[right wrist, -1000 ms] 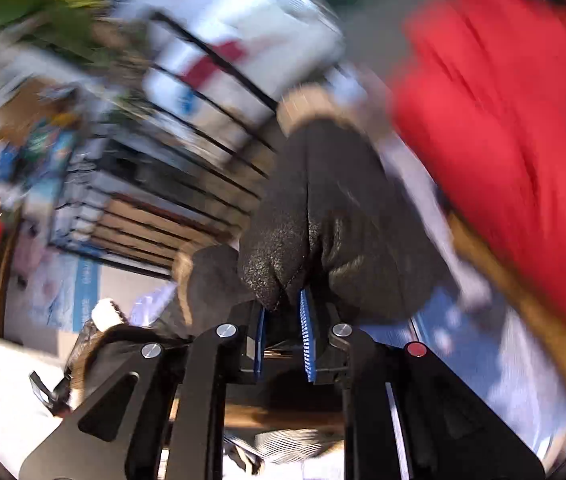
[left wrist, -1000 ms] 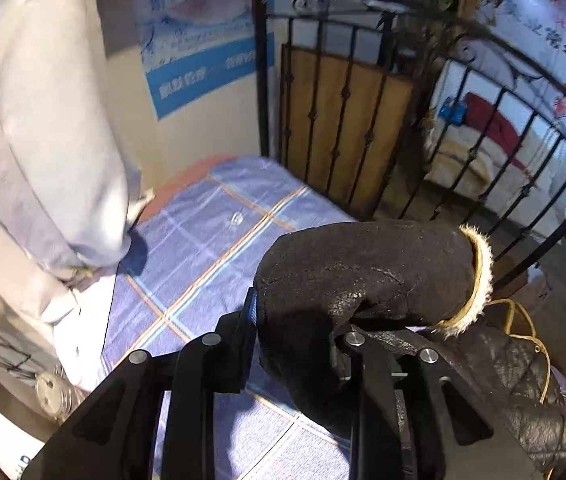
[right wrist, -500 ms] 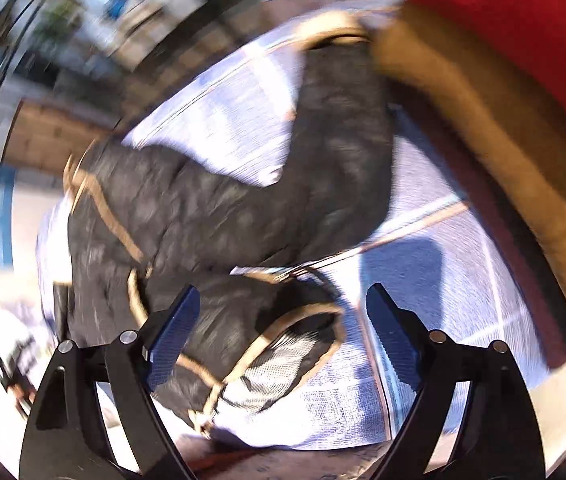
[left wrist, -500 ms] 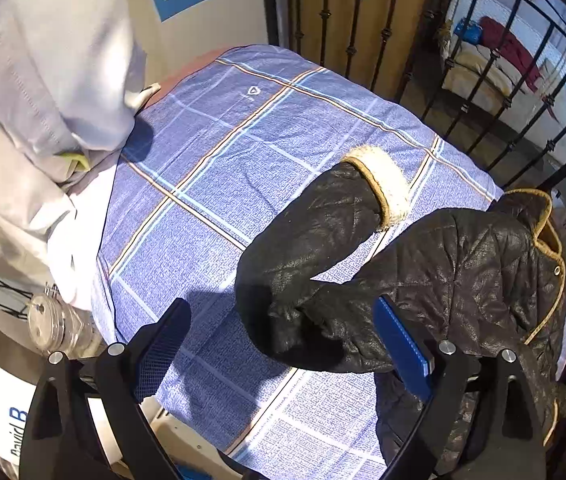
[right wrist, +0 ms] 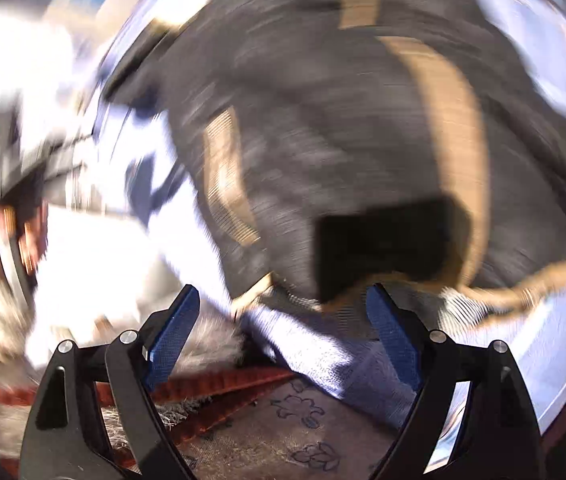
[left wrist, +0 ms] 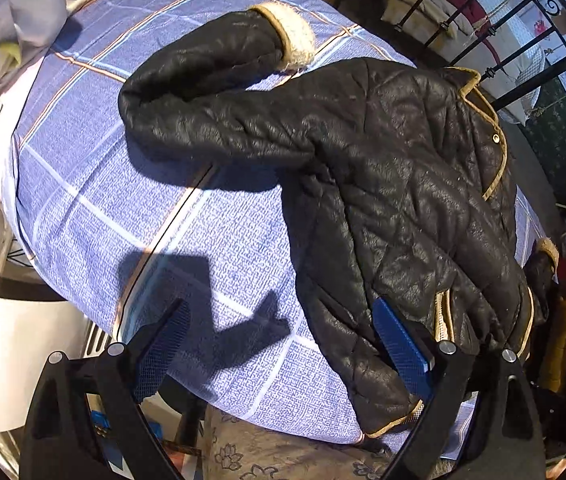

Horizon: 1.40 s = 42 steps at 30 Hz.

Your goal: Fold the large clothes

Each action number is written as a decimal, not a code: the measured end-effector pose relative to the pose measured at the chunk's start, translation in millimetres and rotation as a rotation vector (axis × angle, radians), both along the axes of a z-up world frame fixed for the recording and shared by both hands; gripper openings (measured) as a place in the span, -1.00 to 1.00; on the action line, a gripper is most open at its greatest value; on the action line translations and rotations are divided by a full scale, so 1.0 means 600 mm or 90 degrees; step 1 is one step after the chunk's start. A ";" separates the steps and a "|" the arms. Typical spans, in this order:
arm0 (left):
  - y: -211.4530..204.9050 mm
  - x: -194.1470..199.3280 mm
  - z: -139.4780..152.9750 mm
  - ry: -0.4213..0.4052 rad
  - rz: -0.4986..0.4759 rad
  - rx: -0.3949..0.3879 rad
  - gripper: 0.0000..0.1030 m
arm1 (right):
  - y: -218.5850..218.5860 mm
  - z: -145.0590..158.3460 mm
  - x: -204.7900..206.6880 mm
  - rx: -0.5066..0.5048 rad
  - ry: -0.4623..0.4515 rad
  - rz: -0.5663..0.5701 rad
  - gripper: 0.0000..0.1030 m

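A second ago each gripper was clamped on a black sleeve held up in the air; the sleeves have since been let go and the black quilted jacket (left wrist: pixel 383 168) now lies spread on the blue plaid bedsheet (left wrist: pixel 131 216). The left gripper (left wrist: pixel 283 348) has its jaws wide apart with nothing between them, having opened within the last second; its right finger lies against the jacket's lower edge, while the left finger hangs over bare sheet beside the jacket. One sleeve with a pale fleece cuff (left wrist: pixel 287 36) is bent back beyond the jacket's body (the other cuff shows only at the jacket's far side, by something red). The right gripper (right wrist: pixel 283 332) likewise stands open and empty, over the jacket's tan-trimmed hem (right wrist: pixel 251 292); this view is heavily blurred, so finer detail is lost. Beyond the jacket, black iron railings (left wrist: pixel 495 20) stand, and below the jacket's hem a brown flowered cloth (left wrist: pixel 267 452) shows.
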<state>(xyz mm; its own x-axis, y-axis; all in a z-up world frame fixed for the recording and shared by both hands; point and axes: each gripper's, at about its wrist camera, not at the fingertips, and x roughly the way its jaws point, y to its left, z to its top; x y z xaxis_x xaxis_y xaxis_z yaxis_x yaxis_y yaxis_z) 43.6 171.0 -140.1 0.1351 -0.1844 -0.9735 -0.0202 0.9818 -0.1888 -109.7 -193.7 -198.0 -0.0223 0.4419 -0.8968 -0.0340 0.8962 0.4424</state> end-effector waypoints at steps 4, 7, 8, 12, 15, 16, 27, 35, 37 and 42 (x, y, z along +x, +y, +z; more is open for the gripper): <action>0.017 -0.004 0.009 -0.017 -0.004 0.035 0.75 | 0.127 -0.042 0.010 -0.059 0.006 0.198 0.64; 0.042 0.000 0.030 -0.039 0.009 0.064 0.75 | 0.179 -0.100 0.024 -0.157 0.003 0.262 0.64; 0.052 -0.001 0.034 -0.043 0.016 0.070 0.75 | 0.187 -0.122 0.030 -0.211 -0.006 0.266 0.64; 0.087 -0.017 0.032 -0.040 0.046 0.106 0.75 | 0.198 -0.169 0.036 -0.295 -0.024 0.269 0.40; 0.107 -0.030 0.025 -0.031 0.062 0.112 0.75 | 0.203 -0.128 0.039 -0.275 -0.037 0.263 -0.49; 0.111 -0.031 0.022 -0.028 0.064 0.116 0.75 | 0.203 -0.101 0.043 -0.217 -0.033 0.258 -0.65; 0.098 0.010 0.045 -0.051 0.051 0.119 0.75 | 0.298 0.027 0.076 0.244 0.012 0.375 -0.37; 0.047 -0.011 -0.010 0.000 0.003 0.061 0.86 | 0.098 0.012 0.152 0.075 -0.040 0.114 0.43; 0.035 -0.017 -0.032 0.023 -0.001 0.046 0.86 | 0.005 0.012 0.161 0.053 -0.043 0.016 0.45; 0.004 -0.011 -0.053 0.036 -0.016 0.037 0.86 | -0.242 -0.014 0.124 0.015 -0.016 -0.308 0.47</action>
<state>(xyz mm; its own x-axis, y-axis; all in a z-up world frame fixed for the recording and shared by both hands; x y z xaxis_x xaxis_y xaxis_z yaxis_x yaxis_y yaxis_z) 37.2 173.3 -172.2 0.0759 -0.1300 -0.9886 -0.0046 0.9914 -0.1307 -35.1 -338.7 -206.5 0.2116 0.4163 -0.8842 0.3736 0.8016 0.4668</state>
